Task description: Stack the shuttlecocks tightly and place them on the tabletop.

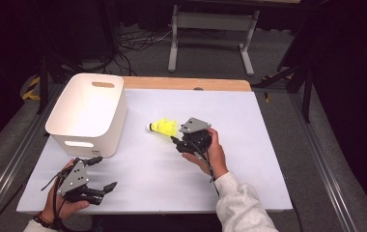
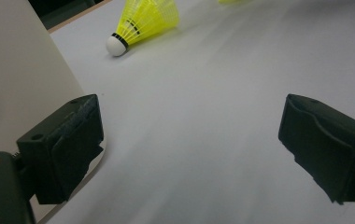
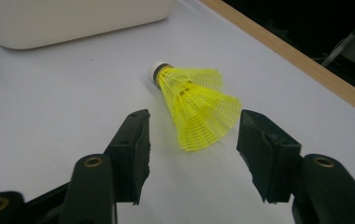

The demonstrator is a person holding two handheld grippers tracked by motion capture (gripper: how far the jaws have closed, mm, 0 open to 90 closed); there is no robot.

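The yellow mesh-skirted plastic shuttlecock (image 1: 162,127) lies mid-frame on the white surface (image 1: 249,159), bare room around it, right of the white plastic bin (image 1: 89,116). The right tool (image 3: 192,140) gapes, straddling its skirt untouched. The left tool (image 1: 103,173), lower left, gapes empty.

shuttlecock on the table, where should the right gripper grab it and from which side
Probably across the yellow skirt, coming from its wide open end, where the right gripper already sits open. The shuttlecock lies on its side, cork pointing away, and the skirt tapers toward it, so pads might slip there.
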